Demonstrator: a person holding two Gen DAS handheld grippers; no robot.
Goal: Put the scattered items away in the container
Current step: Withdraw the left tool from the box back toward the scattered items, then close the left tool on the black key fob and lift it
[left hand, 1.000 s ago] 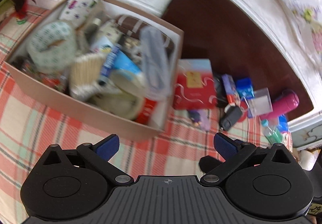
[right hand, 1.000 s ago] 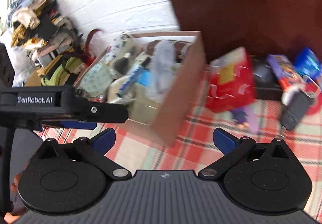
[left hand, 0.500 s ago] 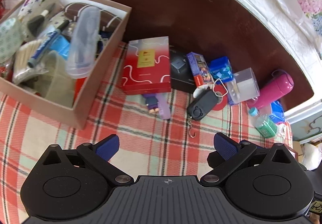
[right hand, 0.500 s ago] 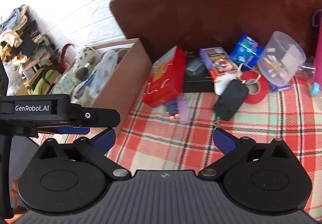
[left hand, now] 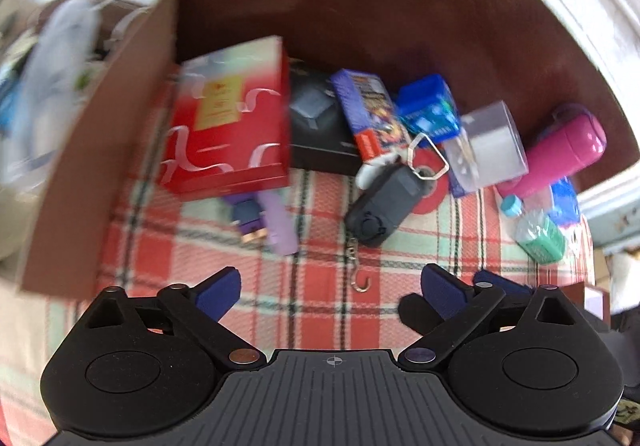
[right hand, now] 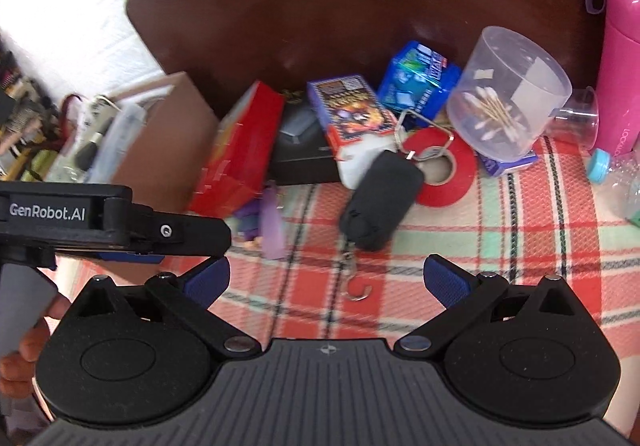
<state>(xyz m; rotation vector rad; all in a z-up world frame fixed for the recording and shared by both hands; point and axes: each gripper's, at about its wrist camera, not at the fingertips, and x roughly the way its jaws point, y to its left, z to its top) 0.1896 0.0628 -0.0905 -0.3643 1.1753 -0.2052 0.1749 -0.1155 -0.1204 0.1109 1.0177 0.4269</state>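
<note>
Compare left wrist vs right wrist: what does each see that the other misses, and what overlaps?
Left wrist only: the green bottle past the pink flask, fully in frame.

Right wrist only: the left gripper seen side-on, a hand below it, and cotton swabs inside the clear tub.

Both: cardboard box, red box, black key fob, red tape and plaid cloth.

- this looks like a lived-in home, maybe a bedroom corner
- a red and green plaid cloth point(right hand: 500, 230) covers the surface, against a dark wooden board point(right hand: 320, 5) and white wall point(right hand: 80, 5)
- everyday clutter: pink flask point(left hand: 560, 149), cotton-swab tub point(right hand: 508, 105), red tape roll point(right hand: 444, 173)
- clothes heap point(right hand: 16, 125) at the left
</note>
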